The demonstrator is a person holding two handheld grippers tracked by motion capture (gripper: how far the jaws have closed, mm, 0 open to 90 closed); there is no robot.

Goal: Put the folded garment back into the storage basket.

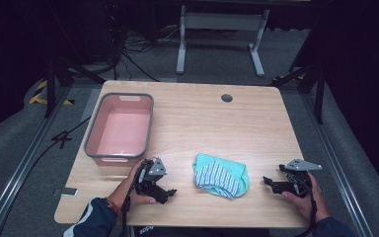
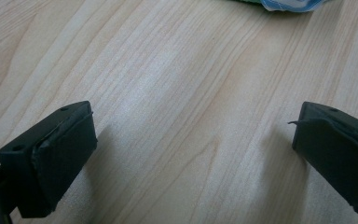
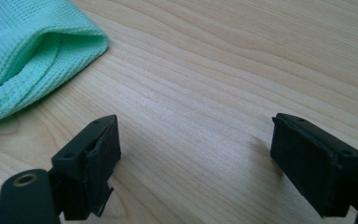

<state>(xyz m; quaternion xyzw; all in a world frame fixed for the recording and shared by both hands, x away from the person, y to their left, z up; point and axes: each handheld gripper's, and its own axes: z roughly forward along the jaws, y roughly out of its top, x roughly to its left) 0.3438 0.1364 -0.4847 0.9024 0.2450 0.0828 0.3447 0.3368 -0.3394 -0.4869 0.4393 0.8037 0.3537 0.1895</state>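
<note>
Where woodgrain runs, waffle-knit cloth (image 1: 221, 176) (green) bunches.

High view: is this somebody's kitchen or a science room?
Probably a lab or test room. The wooden table stands on grey carpet among black curtains, metal rails and loose cables, and a person holds a left gripper and right gripper near a cloth.

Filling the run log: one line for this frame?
left hand-held gripper open, empty | right hand-held gripper open, empty | cloth on table between them | pink bin empty

mint and striped cloth (image 1: 220, 176), pink basin (image 1: 120, 128)
</note>
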